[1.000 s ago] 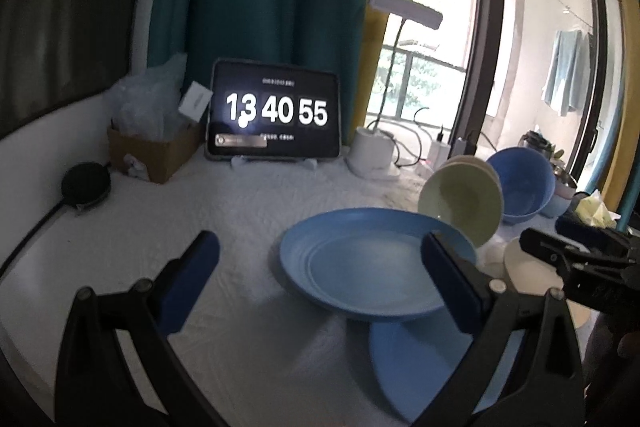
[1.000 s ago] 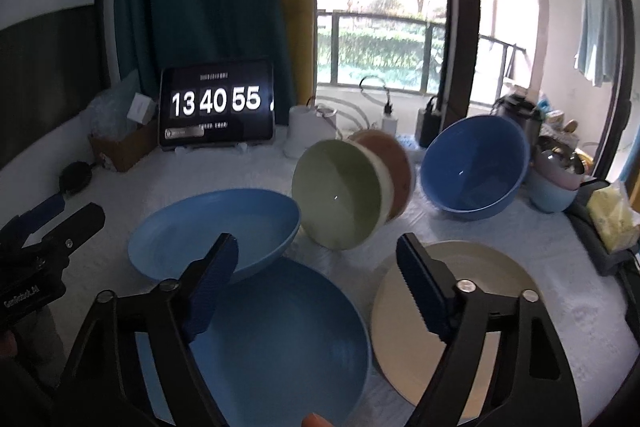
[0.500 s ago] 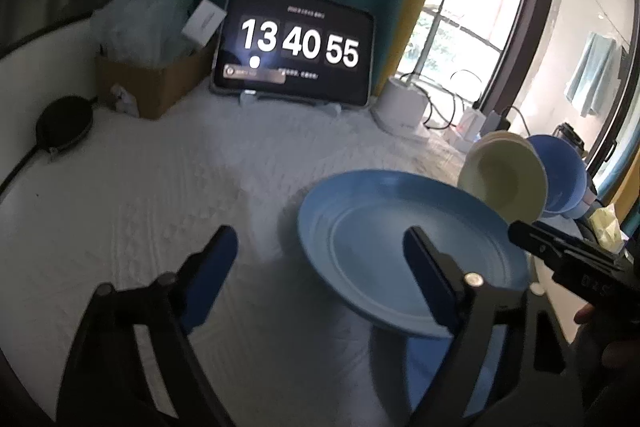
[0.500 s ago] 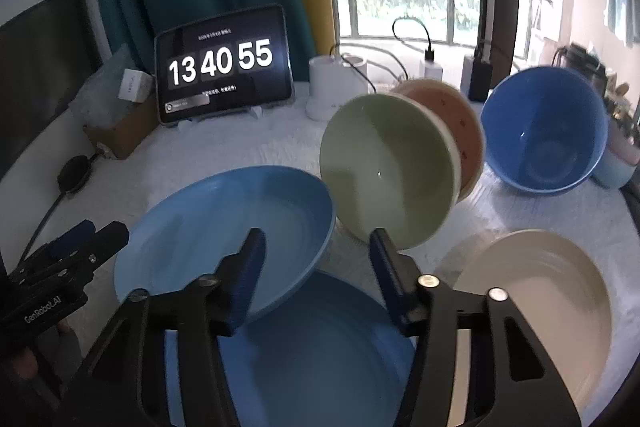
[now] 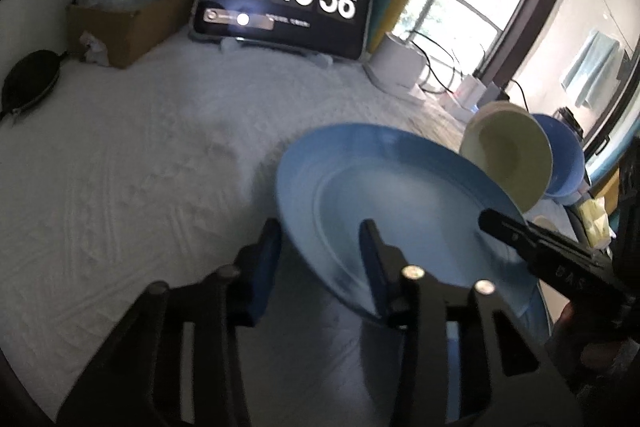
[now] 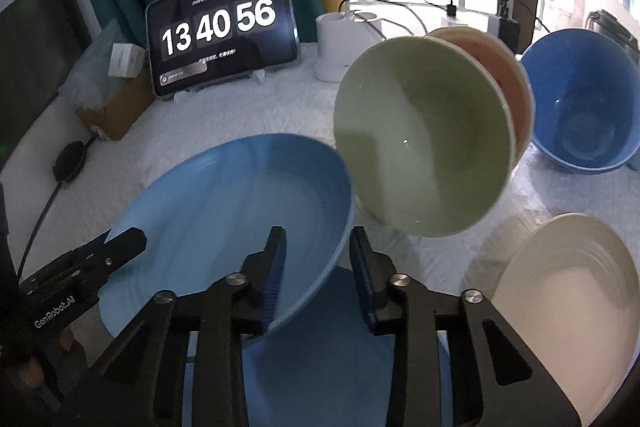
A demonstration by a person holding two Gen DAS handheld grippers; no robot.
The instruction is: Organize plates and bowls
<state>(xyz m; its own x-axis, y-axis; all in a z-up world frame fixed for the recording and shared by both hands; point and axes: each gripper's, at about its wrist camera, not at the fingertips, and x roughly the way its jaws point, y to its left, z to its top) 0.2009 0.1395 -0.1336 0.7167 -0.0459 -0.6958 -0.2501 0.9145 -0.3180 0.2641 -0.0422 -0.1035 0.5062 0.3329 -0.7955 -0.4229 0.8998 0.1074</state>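
A light blue plate (image 5: 400, 203) (image 6: 224, 211) lies tilted, its near edge resting on a second blue plate (image 6: 340, 339) below it. My left gripper (image 5: 320, 259) straddles the tilted plate's left rim, jaws partly closed with a gap still showing. My right gripper (image 6: 316, 267) straddles its right rim the same way. A green bowl (image 6: 420, 139) leans on a pink bowl (image 6: 508, 83). A blue bowl (image 6: 584, 107) stands tilted at the right. A cream plate (image 6: 568, 307) lies flat at the right.
A tablet clock (image 6: 220, 27) stands at the back on the white cloth (image 5: 140, 167). A cardboard box (image 5: 120, 27), a black round pad (image 5: 32, 79) and a white lamp base (image 6: 344, 39) with cables sit along the back.
Both grippers moved forward and down onto the tilted blue plate's rims. Their jaws narrowed from wide open to a small gap around the rim.
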